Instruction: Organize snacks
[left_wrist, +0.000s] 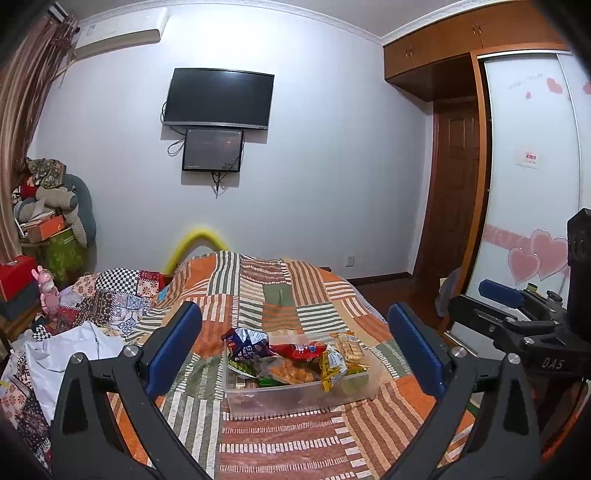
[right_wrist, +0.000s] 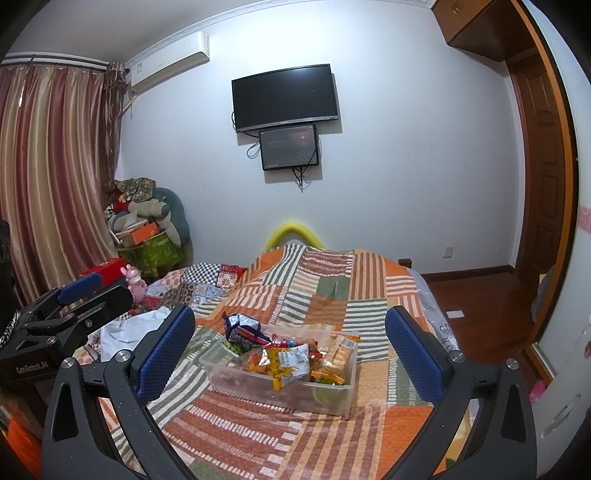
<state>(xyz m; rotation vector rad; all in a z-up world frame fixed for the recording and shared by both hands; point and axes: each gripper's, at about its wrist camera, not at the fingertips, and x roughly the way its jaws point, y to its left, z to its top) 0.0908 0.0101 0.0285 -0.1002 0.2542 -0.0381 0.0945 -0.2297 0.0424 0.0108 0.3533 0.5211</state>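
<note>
At my far left, a white plastic bag (left_wrist: 70, 350) and a rumpled patchwork quilt (left_wrist: 110, 295) crowd that side of the bed (left_wrist: 280, 439), so there is little room to swing out that way. My left tool (left_wrist: 295, 347) hangs above the bedspread with its blue pads spread wide and nothing between them, aimed straight at the clear plastic bin (left_wrist: 295, 397), which I judge is the easiest line for reaching in.

The bin sits near the middle of the bed on the striped cover, and the snacks lie heaped inside it: a blue-and-white packet (left_wrist: 245, 343) sticking up at the left rim, a red packet (left_wrist: 299, 350) across the middle, a yellow packet (left_wrist: 330, 369) leaning over the front, and a sleeve of crackers (left_wrist: 347, 345) at the right end. I see no snack lying loose on the cover, so they already rest gathered in the bin; whether they are freshly put in or about to be sorted out, I cannot tell.

Flat open bedspread surrounds the bin in front and behind. My right tool (right_wrist: 290, 354) is likewise spread and empty, facing the bin's right corner. Further right the bed edge drops to the wooden floor (right_wrist: 480, 295) beside the wardrobe door (left_wrist: 528, 184), so that side is tight.
</note>
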